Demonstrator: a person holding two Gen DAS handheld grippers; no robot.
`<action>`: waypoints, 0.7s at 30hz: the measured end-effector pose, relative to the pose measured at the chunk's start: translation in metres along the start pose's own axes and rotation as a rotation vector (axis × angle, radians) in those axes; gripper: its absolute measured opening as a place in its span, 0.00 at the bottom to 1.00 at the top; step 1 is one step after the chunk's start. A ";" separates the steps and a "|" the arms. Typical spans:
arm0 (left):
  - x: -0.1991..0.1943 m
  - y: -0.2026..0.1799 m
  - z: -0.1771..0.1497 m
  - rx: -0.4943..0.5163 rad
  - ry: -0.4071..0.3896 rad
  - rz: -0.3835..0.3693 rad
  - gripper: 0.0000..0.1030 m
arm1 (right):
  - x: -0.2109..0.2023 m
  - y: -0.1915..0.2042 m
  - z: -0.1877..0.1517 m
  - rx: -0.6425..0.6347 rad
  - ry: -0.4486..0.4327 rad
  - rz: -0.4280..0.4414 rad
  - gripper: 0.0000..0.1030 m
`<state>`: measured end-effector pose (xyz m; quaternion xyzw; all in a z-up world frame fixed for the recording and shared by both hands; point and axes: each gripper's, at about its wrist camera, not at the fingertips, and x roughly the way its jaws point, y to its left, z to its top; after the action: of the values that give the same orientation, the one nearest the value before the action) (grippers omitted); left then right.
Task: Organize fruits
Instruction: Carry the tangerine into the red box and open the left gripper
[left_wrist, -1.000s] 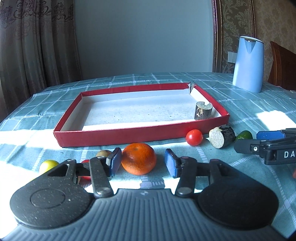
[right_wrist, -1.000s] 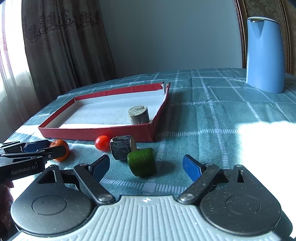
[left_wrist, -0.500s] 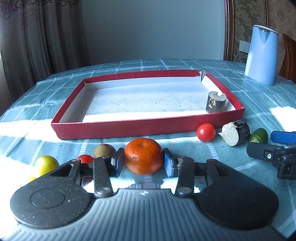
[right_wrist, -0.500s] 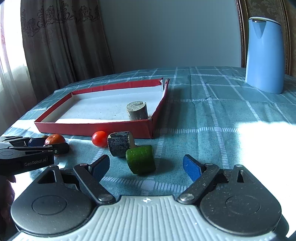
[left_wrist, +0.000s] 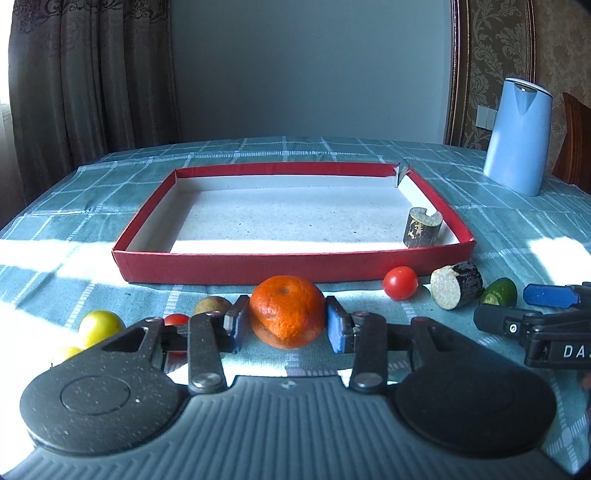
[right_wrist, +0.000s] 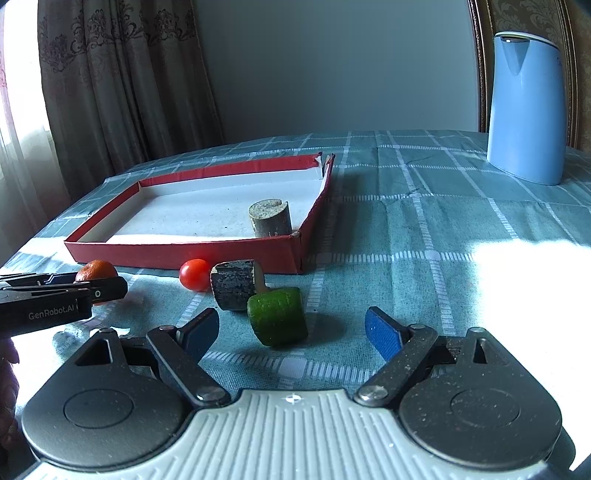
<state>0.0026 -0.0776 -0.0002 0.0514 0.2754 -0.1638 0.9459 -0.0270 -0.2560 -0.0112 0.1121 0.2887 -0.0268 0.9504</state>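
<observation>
My left gripper is shut on an orange tangerine and holds it off the cloth in front of the red tray. The tangerine also shows in the right wrist view. My right gripper is open and empty, with a green cucumber piece on the cloth between its fingers. A red cherry tomato and a dark log piece lie just beyond it. Another log piece stands in the tray's near right corner.
A yellow fruit, a small red tomato and a brown fruit lie left of my left gripper. A blue kettle stands at the back right. The checked cloth covers the table.
My left gripper closed on the tangerine and lifted it a little, tilting toward the tray. My right gripper stayed open and crept nearer the cucumber piece.
</observation>
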 end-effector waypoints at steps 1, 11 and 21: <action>-0.003 0.000 0.003 -0.001 -0.010 0.001 0.38 | 0.000 0.000 0.000 0.000 0.000 0.000 0.84; 0.004 0.016 0.052 -0.005 -0.088 0.144 0.38 | 0.001 0.000 0.000 -0.004 0.002 -0.003 0.84; 0.054 0.051 0.072 -0.052 -0.015 0.256 0.38 | 0.001 0.000 -0.001 -0.003 0.005 -0.001 0.85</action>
<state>0.0993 -0.0583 0.0319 0.0603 0.2636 -0.0351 0.9621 -0.0271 -0.2555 -0.0125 0.1105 0.2913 -0.0266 0.9499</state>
